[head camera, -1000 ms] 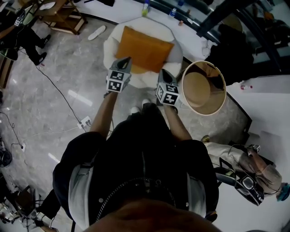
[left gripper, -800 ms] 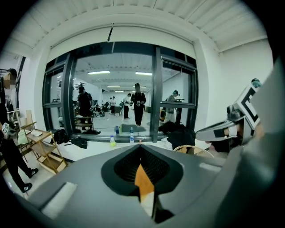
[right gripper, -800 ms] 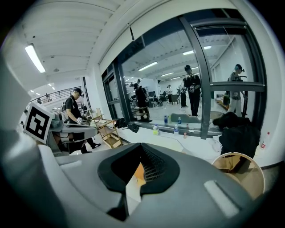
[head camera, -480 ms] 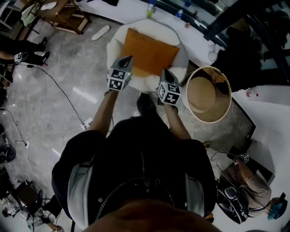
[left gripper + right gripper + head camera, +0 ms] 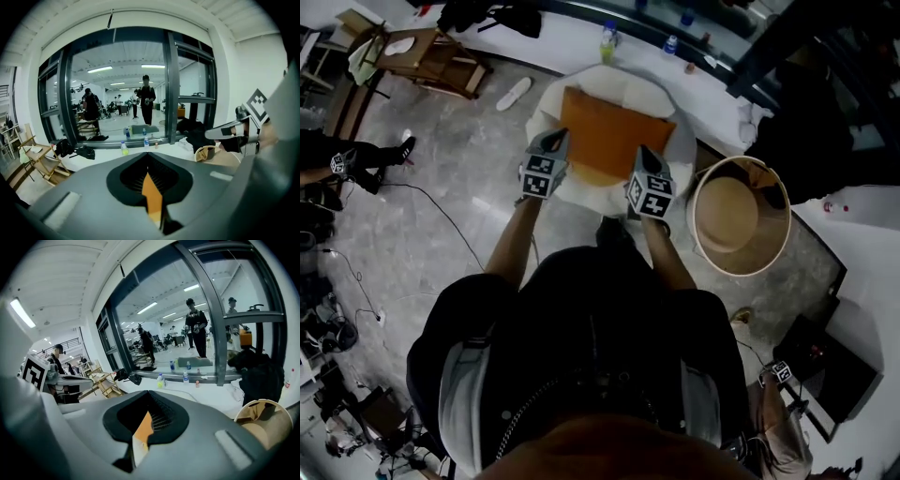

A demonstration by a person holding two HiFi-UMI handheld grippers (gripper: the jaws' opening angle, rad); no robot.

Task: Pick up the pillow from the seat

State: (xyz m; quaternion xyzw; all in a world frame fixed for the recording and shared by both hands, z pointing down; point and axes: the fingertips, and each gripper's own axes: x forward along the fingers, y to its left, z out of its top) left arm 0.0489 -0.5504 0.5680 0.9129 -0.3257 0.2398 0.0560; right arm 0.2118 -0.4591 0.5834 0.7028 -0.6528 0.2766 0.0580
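Note:
An orange square pillow (image 5: 614,131) lies flat on a round white seat (image 5: 682,141) in the head view. My left gripper (image 5: 558,138) hovers at the pillow's near left corner, jaws shut with nothing seen in them. My right gripper (image 5: 641,153) is over the pillow's near edge, also shut and holding nothing that I can see. In the left gripper view a strip of the pillow (image 5: 151,192) shows through the slit of the closed jaws. In the right gripper view the pillow (image 5: 143,426) shows the same way, with white seat below it.
A round tan tub (image 5: 739,214) stands right of the seat. Bottles (image 5: 606,37) sit on a white ledge behind it, below large windows. A slipper (image 5: 514,92), a wooden rack (image 5: 431,58) and floor cables (image 5: 441,202) lie to the left. People stand around.
The head view has shifted so that seat and pillow sit lower in the frame. Both grippers stay shut at the pillow's near edge, the left tip now closer to its corner.

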